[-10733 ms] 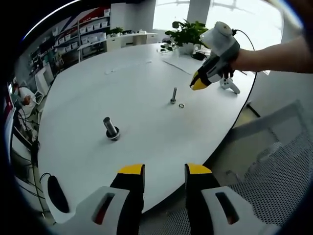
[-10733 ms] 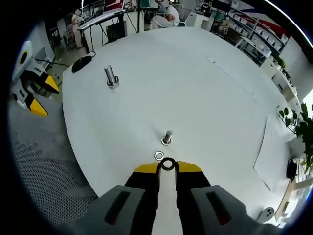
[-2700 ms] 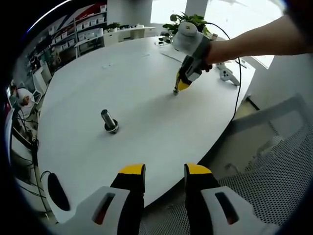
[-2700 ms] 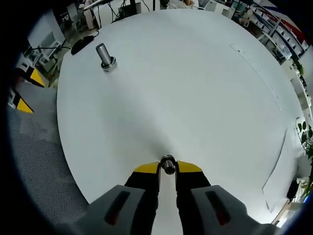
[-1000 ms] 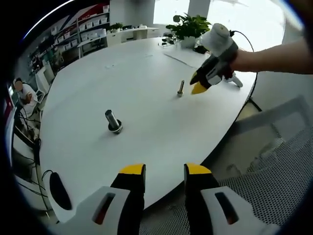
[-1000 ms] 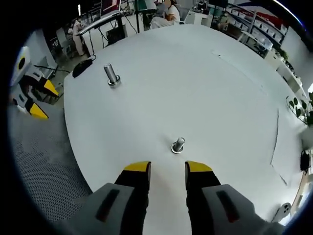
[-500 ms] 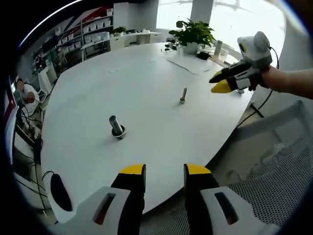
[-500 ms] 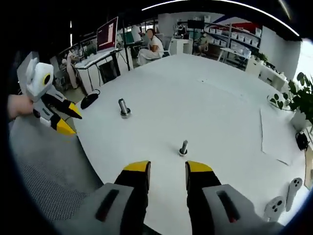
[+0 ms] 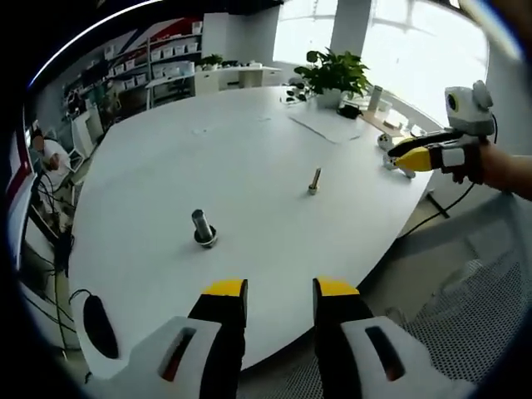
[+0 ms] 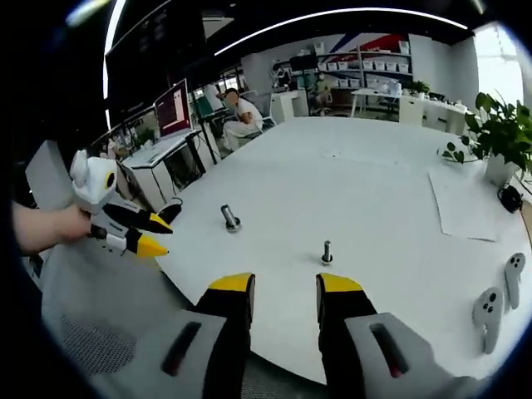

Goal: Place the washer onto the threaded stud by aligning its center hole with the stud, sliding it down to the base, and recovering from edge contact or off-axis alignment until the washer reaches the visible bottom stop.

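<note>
- The right hand-held gripper (image 10: pixel 285 287) has pulled back from the stud (image 10: pixel 327 252). Its jaws are apart and hold nothing.
- The washer looks to be down at the foot of the stud, but it is too small to be sure. I think the job is done.
- The left hand-held gripper (image 9: pixel 281 291) is also spread and holds nothing, well away from the stud (image 9: pixel 314 180).
- The right gripper view shows two game controllers (image 10: pixel 499 301) on the white bench (image 10: pixel 391 191), right of the stud.
- The left gripper view shows a black mouse (image 9: pixel 97 325), far from the stud, past the thick bolt (image 9: pixel 203 229).

no readable text, labels or signs
</note>
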A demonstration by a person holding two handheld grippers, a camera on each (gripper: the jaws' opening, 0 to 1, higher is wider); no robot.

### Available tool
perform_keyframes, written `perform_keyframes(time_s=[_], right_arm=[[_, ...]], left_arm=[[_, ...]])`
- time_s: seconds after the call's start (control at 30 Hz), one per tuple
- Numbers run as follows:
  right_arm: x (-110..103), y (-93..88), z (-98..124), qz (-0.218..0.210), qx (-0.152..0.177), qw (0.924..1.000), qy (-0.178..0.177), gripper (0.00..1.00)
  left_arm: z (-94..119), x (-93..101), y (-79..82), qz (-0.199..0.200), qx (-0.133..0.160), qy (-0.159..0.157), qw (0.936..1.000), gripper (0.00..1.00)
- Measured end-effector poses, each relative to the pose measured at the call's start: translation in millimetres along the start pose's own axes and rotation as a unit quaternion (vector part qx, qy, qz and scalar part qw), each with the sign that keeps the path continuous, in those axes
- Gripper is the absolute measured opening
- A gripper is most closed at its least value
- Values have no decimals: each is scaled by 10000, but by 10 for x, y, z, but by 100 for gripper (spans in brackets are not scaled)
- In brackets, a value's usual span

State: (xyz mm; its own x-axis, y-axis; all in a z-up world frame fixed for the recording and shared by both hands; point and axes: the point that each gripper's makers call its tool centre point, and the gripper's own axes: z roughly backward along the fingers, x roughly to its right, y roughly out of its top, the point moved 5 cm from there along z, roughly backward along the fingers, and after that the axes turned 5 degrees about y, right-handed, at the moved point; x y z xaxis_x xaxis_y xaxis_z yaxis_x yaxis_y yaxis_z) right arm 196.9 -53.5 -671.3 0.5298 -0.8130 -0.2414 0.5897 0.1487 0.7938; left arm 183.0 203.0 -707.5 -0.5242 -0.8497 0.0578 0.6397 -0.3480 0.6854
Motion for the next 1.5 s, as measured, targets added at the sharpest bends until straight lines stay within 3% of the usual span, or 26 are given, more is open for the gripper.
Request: perform_keyframes(time_s=[0.07, 0.27, 0.3, 0.37, 0.47, 0.63, 0.73, 0.93, 1.5], right_arm=[[-45, 54, 33, -203, 198, 9996, 9, 33], [-154, -26, 16, -128, -60, 9999, 32, 33], [-178, -23, 36, -387, 14, 9992, 18, 33], [-208, 18, 60, -517, 306, 9982, 40, 33], [-213, -23, 52, -217, 128, 9997, -3, 33], [-229, 32, -11, 52, 234, 9997, -7, 33], [-224, -19, -51, 219, 70, 9997, -37, 33], [-198, 38, -13, 147, 279, 9995, -76, 33], [-164, 0, -116, -78, 340, 9994, 35, 38]], left_arm=[[16, -16, 35, 25, 107, 49, 9999, 30], [57, -50, 74, 128, 263, 143, 9995, 29], [63, -53, 85, 219, 282, 118, 9993, 29], [69, -71, 101, 264, 355, 133, 9989, 29], [69, -79, 96, 274, 394, 153, 9987, 29], [74, -50, 141, 173, 509, 134, 9985, 29], [75, -62, 139, 177, 522, 155, 9984, 29], [97, -64, 146, 164, 566, 150, 9981, 29], [75, -67, 179, 106, 597, 123, 9981, 29]])
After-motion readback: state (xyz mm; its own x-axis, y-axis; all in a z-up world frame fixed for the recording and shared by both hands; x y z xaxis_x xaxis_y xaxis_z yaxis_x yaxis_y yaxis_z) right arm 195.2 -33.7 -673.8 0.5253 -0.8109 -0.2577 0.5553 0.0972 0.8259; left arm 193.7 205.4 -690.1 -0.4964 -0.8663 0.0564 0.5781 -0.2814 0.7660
